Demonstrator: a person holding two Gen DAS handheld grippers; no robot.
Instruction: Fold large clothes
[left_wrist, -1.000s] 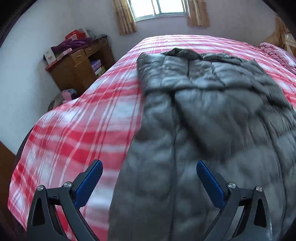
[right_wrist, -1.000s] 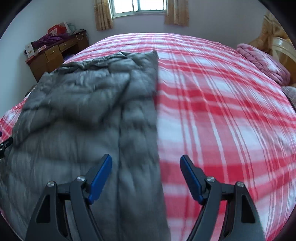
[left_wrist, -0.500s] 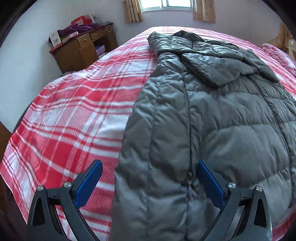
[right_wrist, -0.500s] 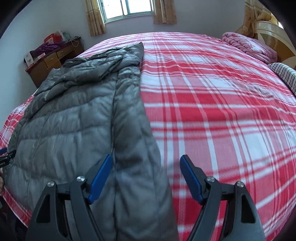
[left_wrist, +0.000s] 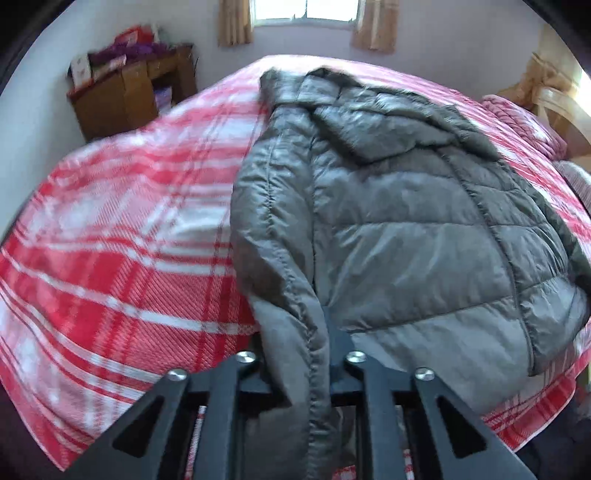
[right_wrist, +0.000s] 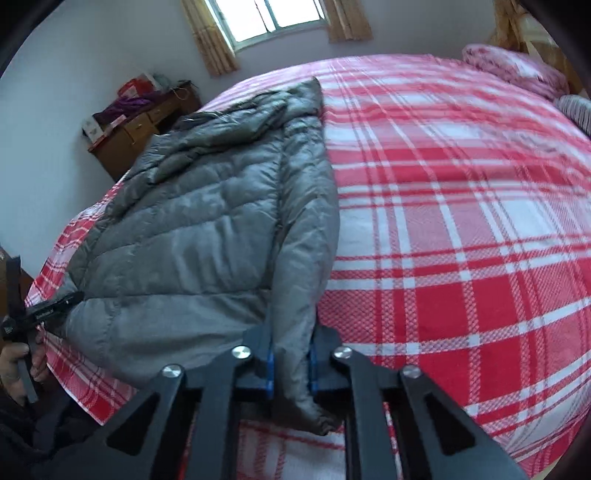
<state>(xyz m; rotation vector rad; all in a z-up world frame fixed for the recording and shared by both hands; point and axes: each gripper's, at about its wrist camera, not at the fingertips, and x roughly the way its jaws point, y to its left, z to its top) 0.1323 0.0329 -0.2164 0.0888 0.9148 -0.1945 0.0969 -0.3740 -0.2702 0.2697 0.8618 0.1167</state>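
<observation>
Jacket (left_wrist: 399, 229), grey and quilted, lies lengthwise on the red plaid bed (left_wrist: 110, 258) with its hem at the near edge, and the left gripper (left_wrist: 295, 350) is clamped on the hem's left corner, its pads hidden in fabric. The right wrist view alone shows the right gripper (right_wrist: 291, 354) pinching the hem's other corner between blue pads (also the person's left hand (right_wrist: 14, 365)). Both views catch a cluttered wooden desk (right_wrist: 136, 136).

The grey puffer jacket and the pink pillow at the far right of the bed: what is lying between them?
Only bare red plaid bedspread lies between the grey puffer jacket and the pink pillow, shown best in the right wrist view.
</observation>
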